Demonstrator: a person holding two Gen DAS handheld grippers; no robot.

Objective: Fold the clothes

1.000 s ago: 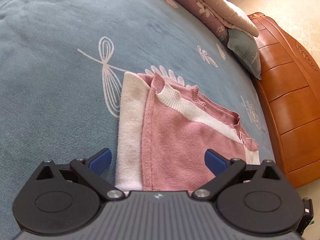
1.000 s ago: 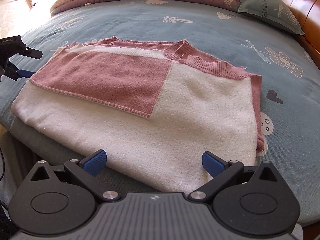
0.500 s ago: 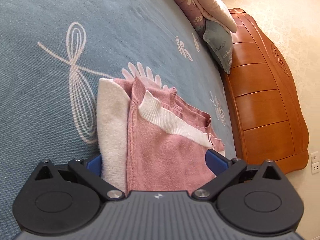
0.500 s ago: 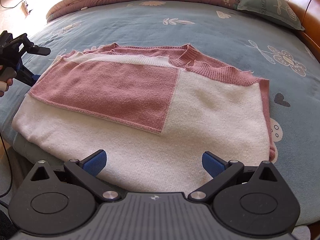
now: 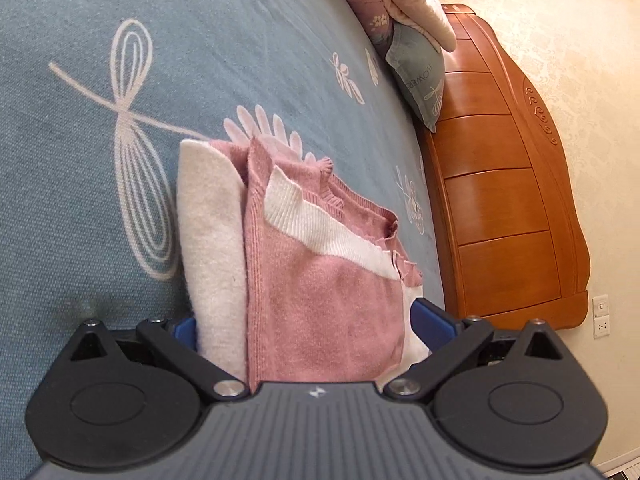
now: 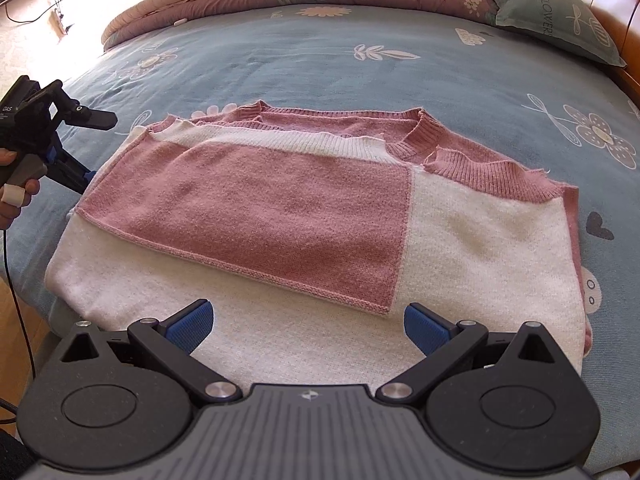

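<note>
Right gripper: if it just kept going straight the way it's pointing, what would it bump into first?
Most likely the pink and white sweater: the open right gripper sits low at its near white edge, which already lies between the fingers. Its height above the cloth is hard to judge.

Blue bedspread [image 6: 304, 64], pillow [image 6: 560, 20], wooden headboard [image 5: 504, 200]

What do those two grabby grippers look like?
Both match. The right gripper has a ridged dark grey body, two round black discs, black link arms with silver pins, and blue fingertips. The left gripper looks the same; from the side it is black, with a grey trigger and a black cable.
</note>
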